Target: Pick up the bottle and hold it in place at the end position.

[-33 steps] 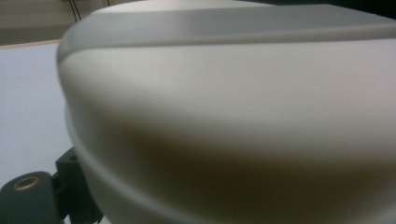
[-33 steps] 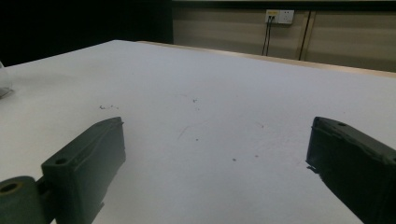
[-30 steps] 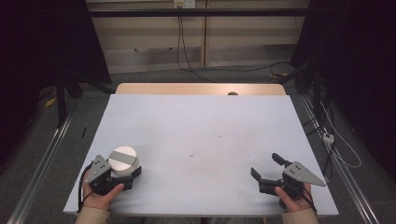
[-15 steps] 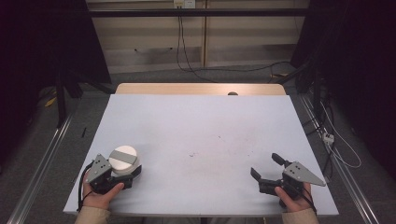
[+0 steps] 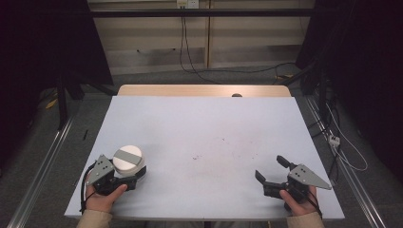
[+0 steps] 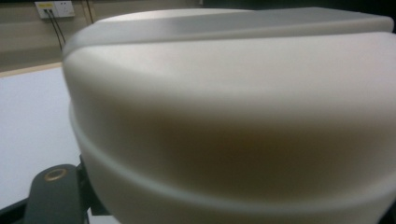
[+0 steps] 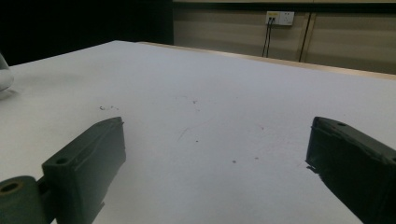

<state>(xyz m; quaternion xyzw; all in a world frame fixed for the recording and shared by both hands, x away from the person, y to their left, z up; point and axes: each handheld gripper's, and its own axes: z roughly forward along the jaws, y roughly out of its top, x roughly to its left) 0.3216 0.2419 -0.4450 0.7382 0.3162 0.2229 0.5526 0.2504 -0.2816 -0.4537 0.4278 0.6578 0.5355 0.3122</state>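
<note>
A white round container [image 5: 128, 160] with a grey band across its lid stands at the near left of the white table [image 5: 204, 123]. My left gripper [image 5: 133, 169] has just been closing and is now shut on its lower body. In the left gripper view the container [image 6: 233, 116] sits very close, and one black jaw shows at the bottom left. My right gripper [image 5: 270, 167] rests open at the near right of the table with nothing between its fingers. In the right gripper view it [image 7: 217, 128] is spread wide over bare tabletop, and the container's edge [image 7: 3, 70] shows at the far left.
A few dark specks [image 5: 197, 156] mark the table's middle. A wooden strip [image 5: 190, 90] runs along the far edge, with a small dark object [image 5: 236, 95] on it. Cables [image 5: 199, 66] lie on the floor beyond, and metal rails [image 5: 43, 166] flank the table.
</note>
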